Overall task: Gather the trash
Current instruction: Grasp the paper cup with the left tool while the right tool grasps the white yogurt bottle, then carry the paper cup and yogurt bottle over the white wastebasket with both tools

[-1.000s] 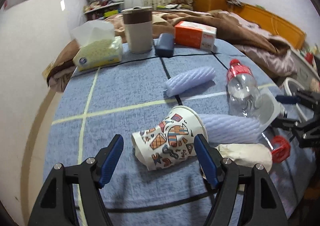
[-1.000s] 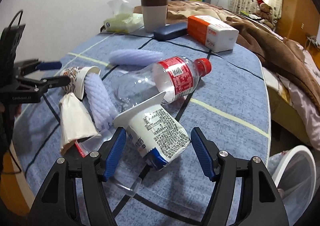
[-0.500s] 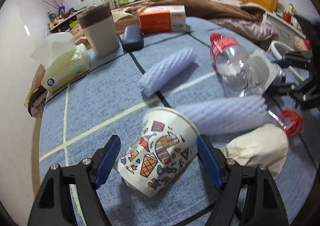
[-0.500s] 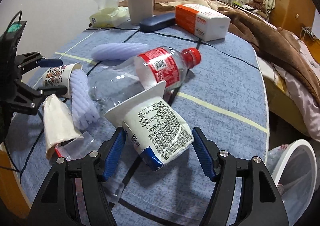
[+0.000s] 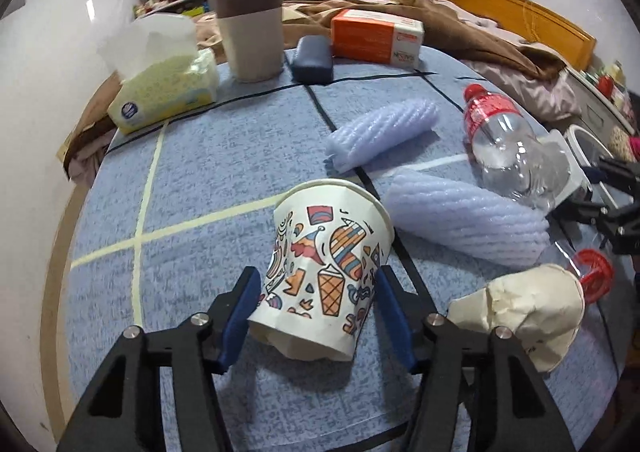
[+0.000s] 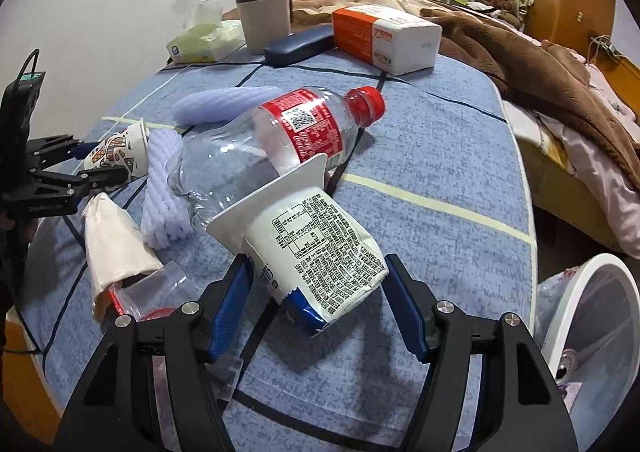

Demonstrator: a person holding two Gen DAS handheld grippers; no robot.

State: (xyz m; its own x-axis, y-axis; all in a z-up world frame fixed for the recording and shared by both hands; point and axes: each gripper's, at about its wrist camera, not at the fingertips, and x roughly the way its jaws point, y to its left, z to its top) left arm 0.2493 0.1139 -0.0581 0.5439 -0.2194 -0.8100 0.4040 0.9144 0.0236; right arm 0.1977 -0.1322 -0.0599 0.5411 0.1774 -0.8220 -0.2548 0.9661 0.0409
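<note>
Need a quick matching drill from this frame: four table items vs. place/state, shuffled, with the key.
1 patterned paper cup
2 yogurt cup
3 plastic bottle
4 tissue pack

a between the right gripper fingers
b at the table's far edge, beside the lidded mug
c between the left gripper fingers
d lying on its side, red cap on

Pairs: 1-c, 2-a, 3-d, 4-b

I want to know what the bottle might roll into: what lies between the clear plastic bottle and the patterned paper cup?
A ribbed lilac foam sleeve lies between the bottle and the paper cup, seen best in the left wrist view.
</note>
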